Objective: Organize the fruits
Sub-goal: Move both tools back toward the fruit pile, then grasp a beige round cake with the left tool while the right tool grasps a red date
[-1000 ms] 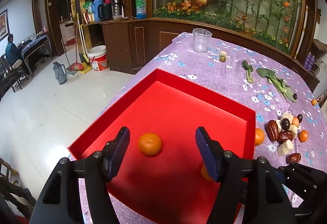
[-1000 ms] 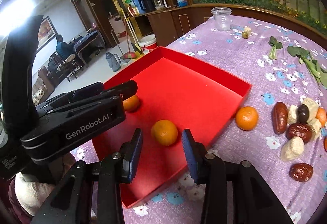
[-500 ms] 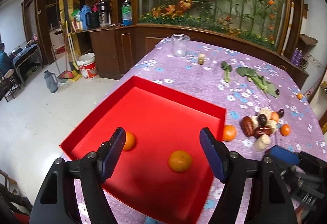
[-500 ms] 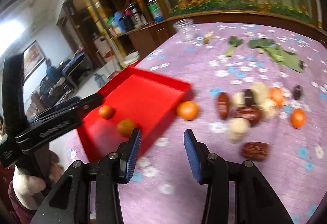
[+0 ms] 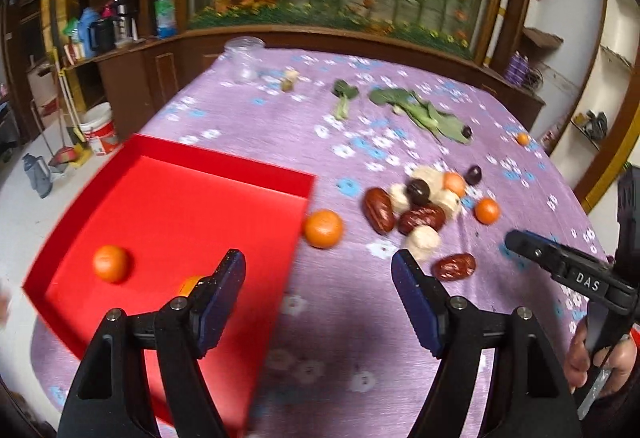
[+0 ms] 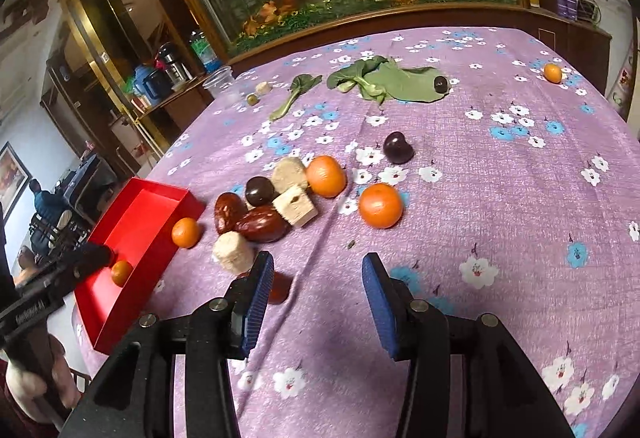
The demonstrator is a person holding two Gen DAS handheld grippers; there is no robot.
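purple floral worktop (image 6: 500,198), red tray (image 5: 192,206) at its left edge, left tongs (image 5: 318,296) wide and empty, right tongs (image 6: 318,298) opening, empty

Two oranges (image 5: 110,263) lie in the tray (image 5: 224,163), which sits at the left of the worktop (image 6: 520,198). A third orange (image 5: 323,228) rests just outside the tray's right wall. Right of it lies a heap of dates (image 6: 260,224), cake pieces (image 6: 295,205) and more oranges (image 6: 380,205). Behind the heap lie the leaves (image 6: 396,82); a cup (image 6: 221,83) stands far left. My jaws stand over bare cloth.
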